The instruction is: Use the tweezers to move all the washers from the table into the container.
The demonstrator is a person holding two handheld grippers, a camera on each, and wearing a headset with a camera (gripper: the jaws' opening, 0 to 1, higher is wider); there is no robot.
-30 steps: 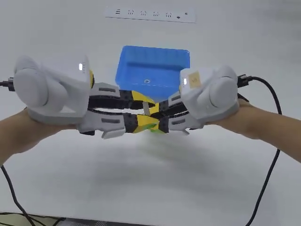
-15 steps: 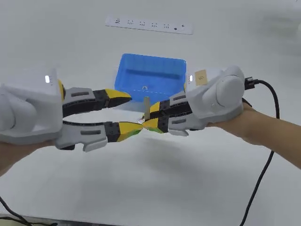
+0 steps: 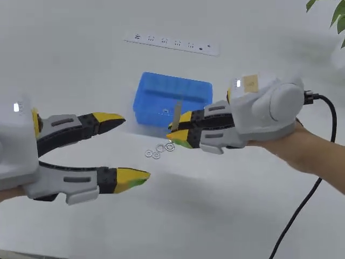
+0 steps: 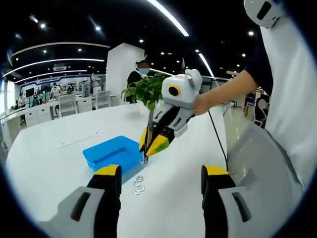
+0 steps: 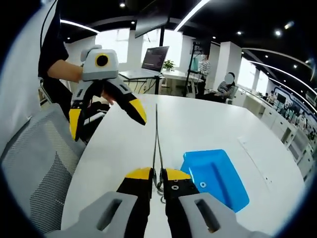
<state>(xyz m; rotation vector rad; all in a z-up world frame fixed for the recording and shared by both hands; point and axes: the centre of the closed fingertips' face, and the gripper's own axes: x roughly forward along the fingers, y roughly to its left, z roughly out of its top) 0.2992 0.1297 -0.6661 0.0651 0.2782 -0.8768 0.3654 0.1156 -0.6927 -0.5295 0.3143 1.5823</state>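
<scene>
My right gripper (image 3: 175, 135) is shut on metal tweezers (image 3: 177, 113), which stick up between its yellow tips in front of the blue container (image 3: 172, 89). Three small washers (image 3: 159, 150) lie on the white table just below those tips. One washer (image 3: 164, 111) lies inside the container. My left gripper (image 3: 129, 148) stands open at the lower left, apart from the tweezers, with nothing between its jaws. In the left gripper view the right gripper (image 4: 158, 144) holds the tweezers (image 4: 148, 134) over the washers (image 4: 137, 186). In the right gripper view the tweezers (image 5: 157, 139) rise from my shut right gripper (image 5: 157, 174).
A white power strip (image 3: 172, 42) lies on the table behind the container. A black cable (image 3: 307, 194) trails from the right gripper to the front edge. Plant leaves (image 3: 326, 13) show at the top right. A mesh chair (image 5: 34, 173) stands beside the table.
My left gripper has opened, let go of the tweezers and drawn back to the left. My right gripper keeps the tweezers. The washers on the table have come into sight.
</scene>
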